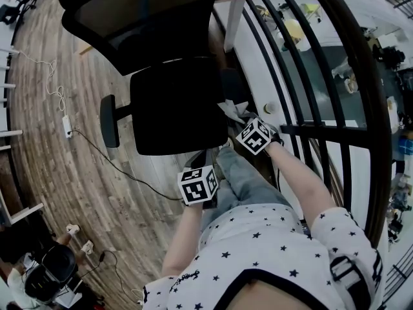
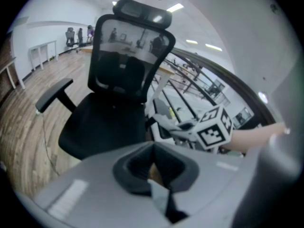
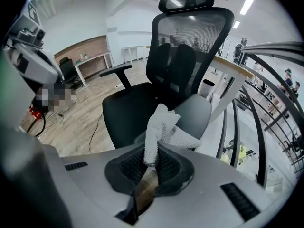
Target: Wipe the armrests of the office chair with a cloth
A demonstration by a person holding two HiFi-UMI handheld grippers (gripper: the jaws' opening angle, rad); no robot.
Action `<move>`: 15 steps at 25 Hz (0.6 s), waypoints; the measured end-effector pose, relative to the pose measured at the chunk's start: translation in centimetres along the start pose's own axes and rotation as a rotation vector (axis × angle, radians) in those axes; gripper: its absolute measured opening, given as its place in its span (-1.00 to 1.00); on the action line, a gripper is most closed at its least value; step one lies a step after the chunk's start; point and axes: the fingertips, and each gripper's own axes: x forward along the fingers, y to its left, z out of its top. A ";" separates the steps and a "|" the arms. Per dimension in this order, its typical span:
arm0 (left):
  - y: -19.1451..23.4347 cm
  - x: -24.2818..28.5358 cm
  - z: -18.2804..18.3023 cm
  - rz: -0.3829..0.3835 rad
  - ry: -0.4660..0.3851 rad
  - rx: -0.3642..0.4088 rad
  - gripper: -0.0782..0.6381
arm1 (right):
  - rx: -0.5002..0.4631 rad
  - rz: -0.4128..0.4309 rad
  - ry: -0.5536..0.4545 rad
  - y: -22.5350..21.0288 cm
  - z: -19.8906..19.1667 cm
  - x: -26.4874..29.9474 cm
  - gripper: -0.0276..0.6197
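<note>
A black office chair (image 1: 177, 105) with a mesh back stands in front of me; its left armrest (image 1: 108, 120) sticks out to the side. My right gripper (image 1: 244, 120) is at the chair's right side, shut on a white cloth (image 1: 233, 110). In the right gripper view the cloth (image 3: 164, 129) rises from the right gripper (image 3: 151, 163) and drapes against the grey right armrest pad (image 3: 197, 113). My left gripper (image 1: 199, 166) hangs lower, near the seat's front edge. In its own view the left gripper (image 2: 154, 167) is shut with nothing held, facing the seat (image 2: 107, 125).
Black curved railing bars (image 1: 335, 76) run close on the right, with a lower floor beyond. A desk with a white leg (image 1: 232, 11) stands behind the chair. A power strip (image 1: 67, 126) and cable lie on the wood floor at left. My jeans leg (image 1: 248, 179) is below the grippers.
</note>
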 end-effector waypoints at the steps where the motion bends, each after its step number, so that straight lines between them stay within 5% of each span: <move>1: 0.2 -0.2 -0.4 -0.001 0.001 0.001 -0.77 | 0.000 -0.003 0.001 0.4 0.0 0.0 -0.82; 15: 0.5 -2.1 -2.4 -0.007 -0.019 0.009 -0.77 | -0.007 0.029 0.027 3.5 -1.3 -0.6 -0.82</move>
